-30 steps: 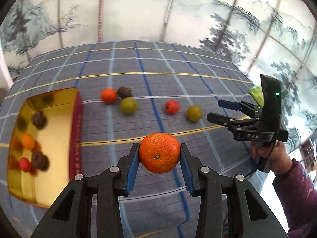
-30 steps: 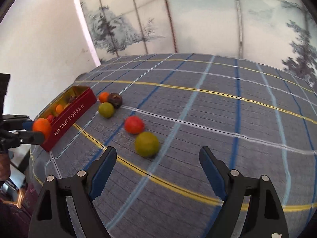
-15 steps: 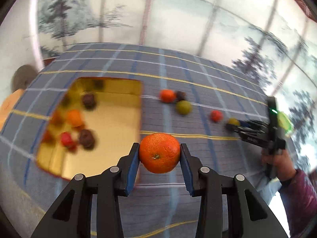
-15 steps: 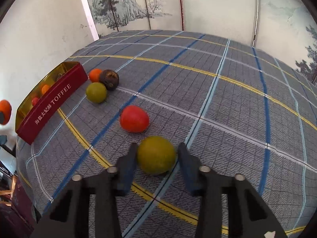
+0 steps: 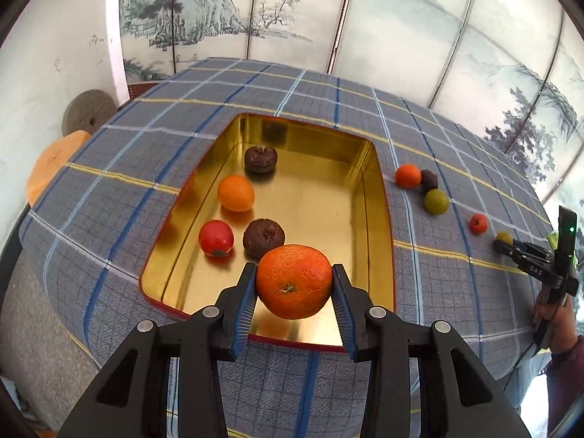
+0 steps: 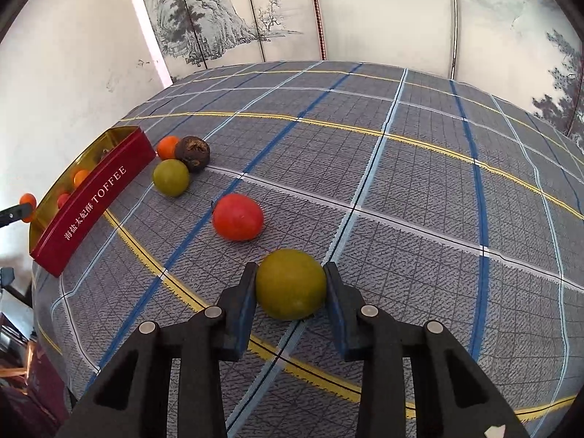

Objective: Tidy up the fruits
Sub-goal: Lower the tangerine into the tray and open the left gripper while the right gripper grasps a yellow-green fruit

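Observation:
My left gripper (image 5: 294, 294) is shut on a large orange (image 5: 294, 280) and holds it above the near end of a gold-lined tin (image 5: 383, 241). Inside the tin lie two dark brown fruits (image 5: 260, 158), a small orange (image 5: 235, 193) and a red fruit (image 5: 216, 238). My right gripper (image 6: 289, 295) is shut on a yellow-green fruit (image 6: 290, 284) that rests on the plaid tablecloth (image 6: 419, 189). Just beyond it lies a red fruit (image 6: 238, 216). Farther off, by the tin's red wall (image 6: 95, 200), sit a green fruit (image 6: 171, 177), a dark brown fruit (image 6: 192, 153) and a small orange (image 6: 167, 147).
The tin lies at the table's left end, marked TOFFEE on its red side. A painted folding screen (image 6: 365, 11) stands behind the table. In the left wrist view a hand (image 5: 554, 332) grips the right gripper's handle at the far right. A round grey disc (image 5: 89, 111) leans on the white wall.
My left gripper swung left with the large orange, from over the cloth to over the tin. My right gripper came down, its open jaws closing onto the yellow-green fruit.

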A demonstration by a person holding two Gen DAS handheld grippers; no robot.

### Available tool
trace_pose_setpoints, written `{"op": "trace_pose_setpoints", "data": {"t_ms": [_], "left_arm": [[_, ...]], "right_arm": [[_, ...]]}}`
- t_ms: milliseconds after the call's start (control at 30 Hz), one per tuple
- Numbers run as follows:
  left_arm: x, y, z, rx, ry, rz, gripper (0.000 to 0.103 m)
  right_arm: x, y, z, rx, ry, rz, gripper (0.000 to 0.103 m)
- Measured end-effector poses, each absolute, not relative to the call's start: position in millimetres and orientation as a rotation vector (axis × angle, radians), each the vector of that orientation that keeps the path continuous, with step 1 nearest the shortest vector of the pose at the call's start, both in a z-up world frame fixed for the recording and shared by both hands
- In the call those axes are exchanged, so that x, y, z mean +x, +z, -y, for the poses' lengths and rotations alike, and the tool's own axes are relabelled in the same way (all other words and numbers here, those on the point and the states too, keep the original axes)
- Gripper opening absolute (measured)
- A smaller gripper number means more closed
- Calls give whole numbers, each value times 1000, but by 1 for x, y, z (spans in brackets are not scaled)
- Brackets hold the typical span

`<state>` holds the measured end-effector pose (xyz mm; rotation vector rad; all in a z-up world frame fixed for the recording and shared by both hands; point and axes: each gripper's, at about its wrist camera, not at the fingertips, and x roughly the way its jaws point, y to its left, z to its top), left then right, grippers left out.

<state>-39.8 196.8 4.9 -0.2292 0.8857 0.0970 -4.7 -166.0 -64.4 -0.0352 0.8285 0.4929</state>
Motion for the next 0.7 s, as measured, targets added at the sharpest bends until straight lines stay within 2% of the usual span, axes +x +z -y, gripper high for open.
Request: {"op": "trace_pose_setpoints", "data": {"t_ms": [700], "left_arm": [[-31, -9, -182, -63, 185, -893, 42]], "right_arm": [[-5, -66, 165, -44, 488, -826, 32]]}}
